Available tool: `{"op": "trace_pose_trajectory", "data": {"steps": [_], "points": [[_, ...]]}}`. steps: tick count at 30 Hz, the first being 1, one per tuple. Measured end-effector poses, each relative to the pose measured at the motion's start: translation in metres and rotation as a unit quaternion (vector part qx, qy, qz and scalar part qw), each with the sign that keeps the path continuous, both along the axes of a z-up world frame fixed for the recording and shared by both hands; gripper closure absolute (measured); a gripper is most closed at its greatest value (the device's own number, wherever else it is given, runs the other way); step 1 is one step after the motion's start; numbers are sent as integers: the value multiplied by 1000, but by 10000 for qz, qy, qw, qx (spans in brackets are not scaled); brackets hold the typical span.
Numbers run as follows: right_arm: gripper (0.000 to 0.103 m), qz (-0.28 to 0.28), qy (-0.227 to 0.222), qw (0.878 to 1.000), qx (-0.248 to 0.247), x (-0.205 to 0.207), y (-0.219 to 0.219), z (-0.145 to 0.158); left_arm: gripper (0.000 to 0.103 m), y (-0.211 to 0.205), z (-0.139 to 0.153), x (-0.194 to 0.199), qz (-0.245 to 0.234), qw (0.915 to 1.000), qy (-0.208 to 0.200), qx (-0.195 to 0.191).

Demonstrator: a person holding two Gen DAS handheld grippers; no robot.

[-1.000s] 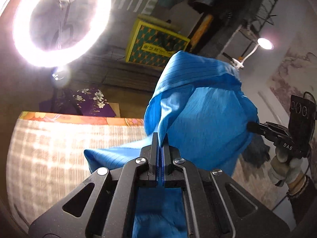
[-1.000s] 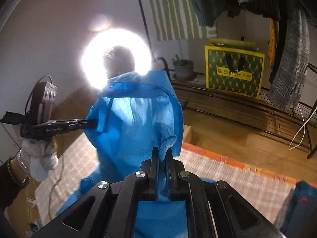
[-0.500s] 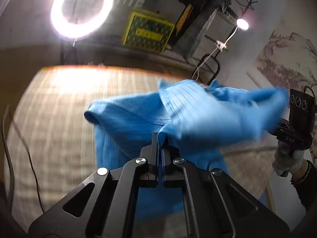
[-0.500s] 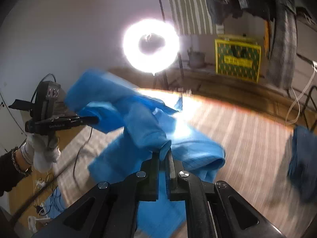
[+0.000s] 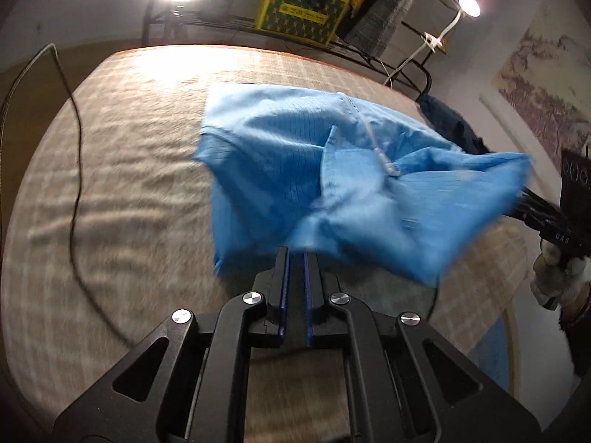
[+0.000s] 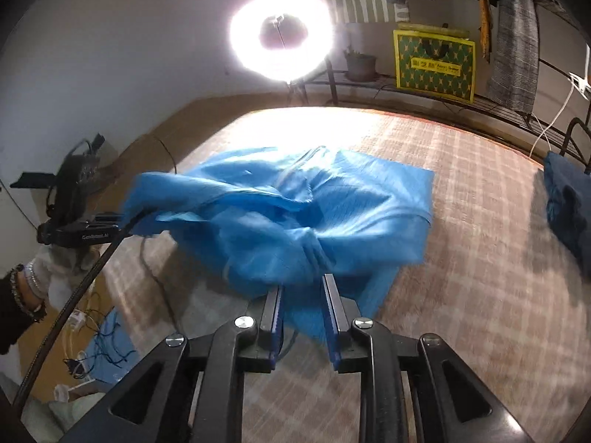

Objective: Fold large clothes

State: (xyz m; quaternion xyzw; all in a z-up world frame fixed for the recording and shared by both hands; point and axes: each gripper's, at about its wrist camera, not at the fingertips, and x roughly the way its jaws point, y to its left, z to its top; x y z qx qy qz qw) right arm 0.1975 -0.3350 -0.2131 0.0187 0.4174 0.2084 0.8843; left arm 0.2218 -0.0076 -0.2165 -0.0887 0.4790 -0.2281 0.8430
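i've just thrown the big bright-blue pinstriped cotton garment (image 5: 332, 184) out over the beige checked woven mat (image 5: 110, 184), and it is settling there in a rumpled heap rather than lying flat, its far edge already on the mat and the near part blurred and not yet down. my right gripper (image 6: 301, 284) has just been opening: its jaws stand apart with a clear gap, the cloth edge lies right at the tips, but nothing is pinched between the pads. my left gripper (image 5: 295, 254) shows only a narrow slit between its blue pads; the fabric that was clamped in there looks to have slipped out ahead of the tips, so i read it as closed on nothing.

a second ago the garment hung upright in the air between both grippers, each clamped on a corner, with the ring light (image 6: 282, 33) behind it. now both views look down on the mat. i judge the spread-out step nearly done; smoothing comes before any fold.
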Motion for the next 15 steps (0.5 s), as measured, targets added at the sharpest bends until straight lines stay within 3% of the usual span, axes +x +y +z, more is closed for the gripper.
{"op": "trace_pose_trajectory", "data": {"steps": [7, 9, 11, 13, 15], "points": [[71, -179, -734, 9953, 605, -73, -37, 70, 99, 43, 58, -38, 288, 9981, -428, -341], [70, -276, -865, 9929, 775, -89, -48, 88, 85, 51, 71, -43, 341, 9973, -416, -492], [66, -344, -940, 9902, 973, -102, -54, 102, 48, 55, 75, -41, 394, 9963, -370, -670], [44, -413, -978, 9881, 1115, -110, -60, 107, 47, 54, 71, -38, 432, 9956, -339, -761], [44, -511, -978, 9881, 1070, -115, -59, 103, 47, 47, 58, -30, 449, 9959, -174, -769]]}}
